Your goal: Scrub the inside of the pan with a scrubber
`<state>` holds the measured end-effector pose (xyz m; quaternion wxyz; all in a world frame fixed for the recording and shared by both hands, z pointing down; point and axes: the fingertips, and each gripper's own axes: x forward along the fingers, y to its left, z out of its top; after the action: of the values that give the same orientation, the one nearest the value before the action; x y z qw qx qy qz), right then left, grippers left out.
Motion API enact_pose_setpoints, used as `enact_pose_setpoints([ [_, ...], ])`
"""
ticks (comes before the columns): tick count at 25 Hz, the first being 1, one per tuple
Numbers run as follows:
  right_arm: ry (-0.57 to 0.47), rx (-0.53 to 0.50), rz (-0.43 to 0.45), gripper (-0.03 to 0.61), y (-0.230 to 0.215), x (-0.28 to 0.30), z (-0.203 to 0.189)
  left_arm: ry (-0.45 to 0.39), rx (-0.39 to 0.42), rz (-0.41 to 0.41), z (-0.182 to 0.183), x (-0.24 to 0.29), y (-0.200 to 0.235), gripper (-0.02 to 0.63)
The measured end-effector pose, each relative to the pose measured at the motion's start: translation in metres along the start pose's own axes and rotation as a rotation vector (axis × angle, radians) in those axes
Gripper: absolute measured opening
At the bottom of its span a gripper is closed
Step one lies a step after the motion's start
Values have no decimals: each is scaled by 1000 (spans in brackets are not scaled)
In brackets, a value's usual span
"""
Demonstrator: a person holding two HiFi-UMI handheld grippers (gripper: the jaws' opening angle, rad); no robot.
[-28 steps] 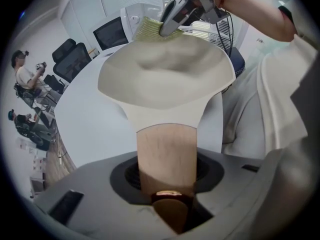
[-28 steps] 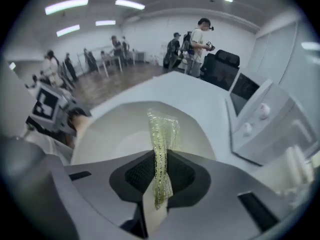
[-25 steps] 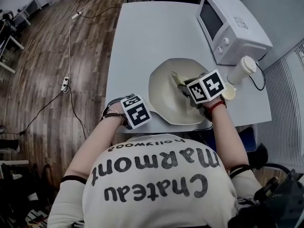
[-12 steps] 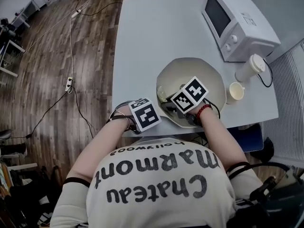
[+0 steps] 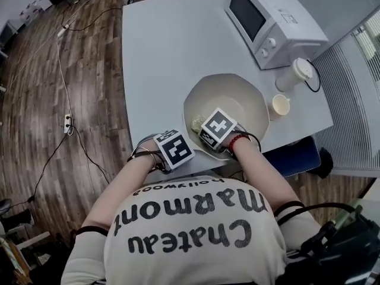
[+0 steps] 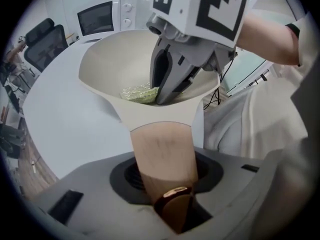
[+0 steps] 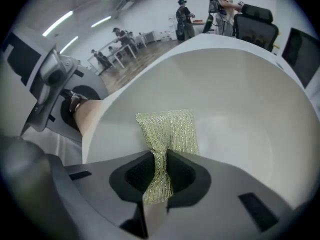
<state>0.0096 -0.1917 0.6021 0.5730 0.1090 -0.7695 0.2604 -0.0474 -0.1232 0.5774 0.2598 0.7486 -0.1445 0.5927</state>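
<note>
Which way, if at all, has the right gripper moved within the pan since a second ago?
Yes. The right gripper, clamping the scrubber, has slid from the pan's middle toward its near left rim, away from the microwave.

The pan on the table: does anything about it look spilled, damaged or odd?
Nothing stands out. The pan sits at the near edge of the table, its wooden handle clamped in the left gripper, while the right gripper pinches a green scrubber inside it. No spill or damage shows.

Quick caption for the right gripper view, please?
Right gripper holds a green mesh scrubber low inside the cream pan.
</note>
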Motion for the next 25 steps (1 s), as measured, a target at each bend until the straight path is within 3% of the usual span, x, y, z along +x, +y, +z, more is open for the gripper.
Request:
enact_pose_setpoints([
  [3, 62, 98, -10, 63, 9, -1, -10, -2, 11, -32, -3, -3, -1, 167],
  [7, 50, 109, -50, 63, 9, 2, -6, 2, 32, -39, -2, -4, 4, 166],
  [10, 44, 107, -144, 63, -16, -3, -6, -10, 34, -52, 5, -3, 8, 166],
  [15, 77, 159, -172, 63, -35, -5, -27, -19, 40, -65, 6, -3, 5, 166],
  [17, 106, 188, -253, 63, -61, -15, -39, -17, 41, -60, 6, -3, 5, 166],
  [20, 149, 149, -417, 63, -102, -25, -60, -13, 36, -56, 7, -2, 6, 166],
  [25, 181, 105, -484, 63, -113, -29, -71, -18, 24, -60, 5, -3, 5, 164],
])
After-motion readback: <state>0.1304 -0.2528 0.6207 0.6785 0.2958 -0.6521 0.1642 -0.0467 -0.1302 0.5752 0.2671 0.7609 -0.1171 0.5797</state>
